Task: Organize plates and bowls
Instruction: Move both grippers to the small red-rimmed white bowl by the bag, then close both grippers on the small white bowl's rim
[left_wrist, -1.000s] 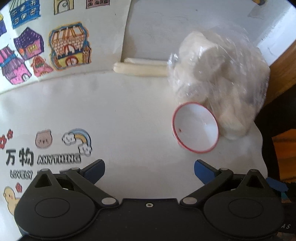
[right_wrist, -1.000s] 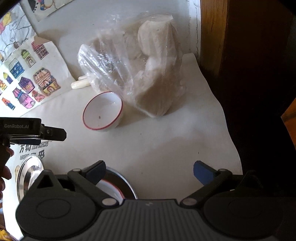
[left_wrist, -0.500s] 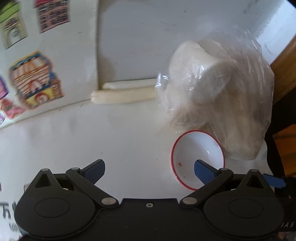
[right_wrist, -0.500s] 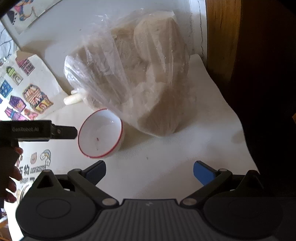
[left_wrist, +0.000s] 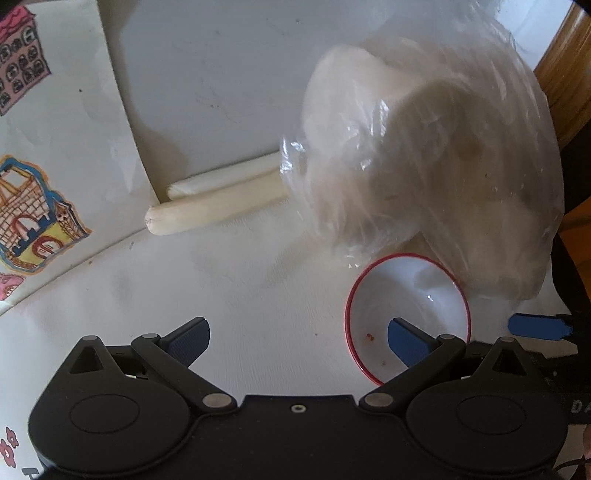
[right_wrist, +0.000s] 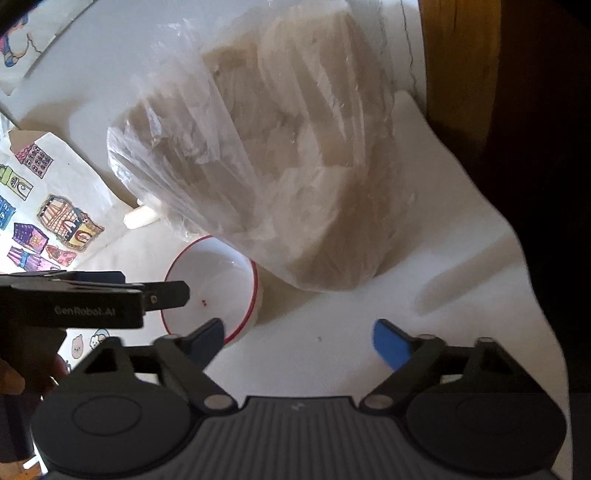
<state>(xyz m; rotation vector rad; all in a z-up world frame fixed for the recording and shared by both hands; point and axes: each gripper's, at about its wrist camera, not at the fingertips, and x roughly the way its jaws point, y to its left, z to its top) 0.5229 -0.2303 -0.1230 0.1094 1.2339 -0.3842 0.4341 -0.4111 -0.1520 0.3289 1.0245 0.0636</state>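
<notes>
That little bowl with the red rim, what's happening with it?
A person holds a gripper in each hand, both near the red-rimmed bowl. The left gripper is open, one finger over the bowl. The right gripper is closing, with only the bowl's edge by one finger and nothing gripped. The bowl sits on the white tablecloth against a plastic bag of pale lumps.

bowl (right_wrist: 218, 280) far rim hidden under plastic bag (right_wrist: 280, 147), bag contents blurred

Plastic bag (right_wrist: 280, 162) crowding bowl (right_wrist: 218, 280) behind — tablecloth (right_wrist: 332, 350) bare right — open passage
</notes>
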